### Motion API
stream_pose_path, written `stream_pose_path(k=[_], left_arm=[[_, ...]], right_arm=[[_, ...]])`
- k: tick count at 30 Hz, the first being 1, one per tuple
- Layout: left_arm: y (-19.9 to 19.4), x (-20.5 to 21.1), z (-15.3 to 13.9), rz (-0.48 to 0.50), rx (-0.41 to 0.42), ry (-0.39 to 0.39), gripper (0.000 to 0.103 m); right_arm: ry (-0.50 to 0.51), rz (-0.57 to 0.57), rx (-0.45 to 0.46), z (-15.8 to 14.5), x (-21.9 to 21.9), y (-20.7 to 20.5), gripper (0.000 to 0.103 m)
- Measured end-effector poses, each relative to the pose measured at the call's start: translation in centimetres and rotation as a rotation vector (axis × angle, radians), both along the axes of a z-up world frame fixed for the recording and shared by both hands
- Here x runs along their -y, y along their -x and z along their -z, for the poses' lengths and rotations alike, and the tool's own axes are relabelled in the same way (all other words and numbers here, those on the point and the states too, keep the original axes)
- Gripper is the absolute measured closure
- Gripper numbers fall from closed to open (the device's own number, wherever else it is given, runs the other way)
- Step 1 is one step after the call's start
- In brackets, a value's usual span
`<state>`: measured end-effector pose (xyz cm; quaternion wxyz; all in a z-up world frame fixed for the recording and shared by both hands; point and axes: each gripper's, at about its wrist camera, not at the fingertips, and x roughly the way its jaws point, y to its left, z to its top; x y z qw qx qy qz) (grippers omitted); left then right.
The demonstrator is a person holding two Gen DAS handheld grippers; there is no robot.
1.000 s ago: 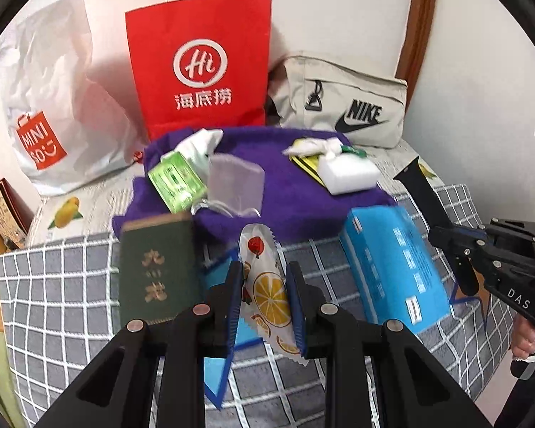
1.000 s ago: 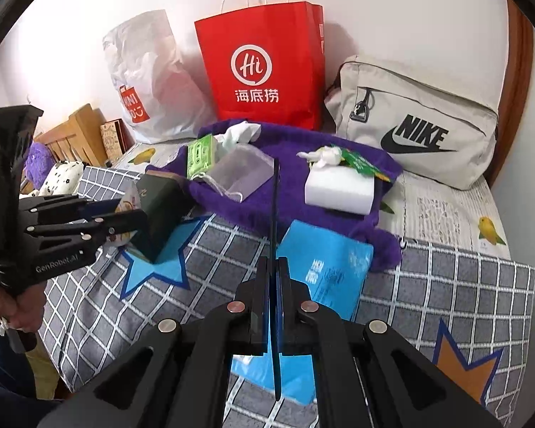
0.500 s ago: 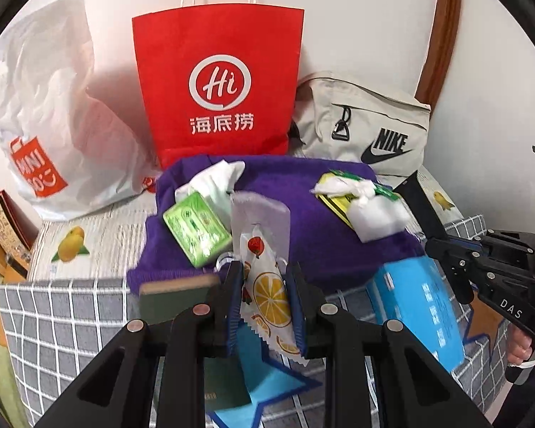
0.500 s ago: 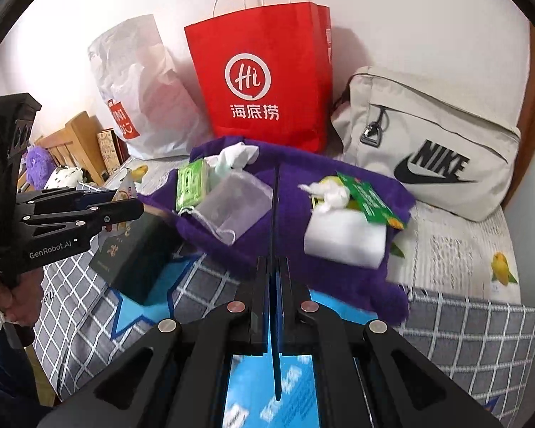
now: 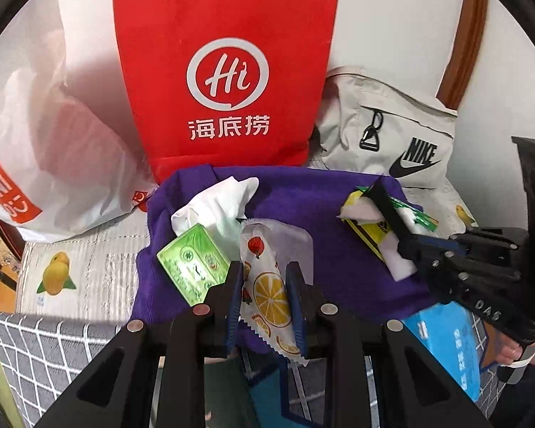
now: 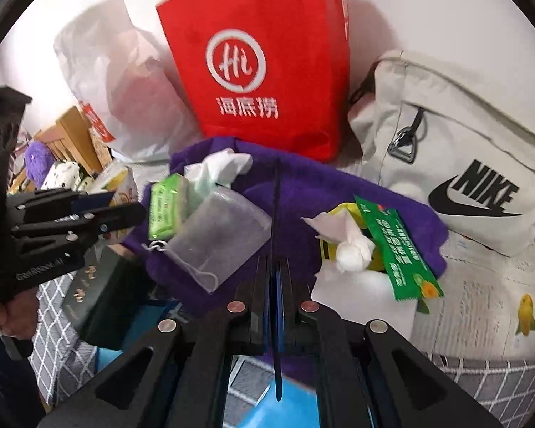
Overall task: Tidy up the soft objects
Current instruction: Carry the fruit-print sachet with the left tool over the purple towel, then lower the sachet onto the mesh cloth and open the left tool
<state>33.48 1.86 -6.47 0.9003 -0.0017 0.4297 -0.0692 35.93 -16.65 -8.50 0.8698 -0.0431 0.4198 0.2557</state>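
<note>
Between the blue pads of the left gripper (image 5: 265,297) sits a fruit-print packet (image 5: 271,294), clamped flat, its sawtooth edge hanging below the fingers. The right gripper (image 6: 275,285) is closed on a thin dark strip (image 6: 276,214) held edge-on; what the strip is cannot be told.

Just ahead of the left gripper lies a clear mesh pouch (image 6: 219,239), and beside it on the left a green tissue pack (image 5: 192,262) with a crumpled white cloth (image 5: 217,207) behind. All three rest on a purple towel (image 5: 303,192), which appears to serve as the collecting area. Ahead and to the right of the right gripper, a white block (image 6: 363,297) carries a wad of tissue (image 6: 349,248) and a green sachet (image 6: 399,249). Beyond the towel stand a red paper bag (image 5: 224,71), a white plastic bag (image 5: 53,135) and a beige shoulder bag (image 6: 456,157).

Procedure, as judged from the layout:
1. Carry the packet forward over bare towel, clear of the pouch and tissue pack.
2. Lower until the hanging edge touches fabric before releasing; a soft packet dropped from height may slide or flip.
3. Keep the grip light and steady; the packet deforms easily.
4. Route the strip wide of the wad of tissue, which is loose and easily swept off the block.
5. Keep both grippers well apart over the towel.
</note>
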Motion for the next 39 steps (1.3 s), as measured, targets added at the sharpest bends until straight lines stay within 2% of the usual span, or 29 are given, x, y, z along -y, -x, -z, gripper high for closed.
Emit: stream_pose_path(k=[9,21,32,34,35,36,37,39], left_arm=[[-2.9,-0.5,1.9,-0.002,-0.044,0.005,0.079],[-4.5,1.7,4.0,0.060,-0.113,0.029,0.079],[-5.8,2.7,5.6,0.067,-0.146,-0.011,0.075],[-6.1,2.7,5.7,0.050,-0.146,-0.026,0.066],[-6.2,2.7,5.7,0.047,-0.142,-0.028,0.064],[-6.3,2.7,5.7,0.045,-0.139,-0.024,0.056],[-6.4,2.6,5.6,0.039,-0.138,-0.018,0.040],[-6.6,2.5,5.3,0.022,-0.128,-0.023,0.029]], right_arm=[[0.033,-0.024,-0.066,2.4,-1.3,-2.2,0.099],[0.025,0.006,-0.012,1.4,1.0,-1.6,0.099],[0.018,0.055,-0.019,1.8,2.9,-1.0,0.099],[0.020,0.055,-0.021,1.9,2.8,-0.9,0.099],[0.018,0.054,-0.022,1.9,2.8,-0.9,0.099],[0.017,0.053,-0.023,1.9,2.8,-0.9,0.099],[0.017,0.055,-0.025,2.0,2.8,-1.0,0.099],[0.018,0.057,-0.026,2.0,2.8,-0.9,0.099]])
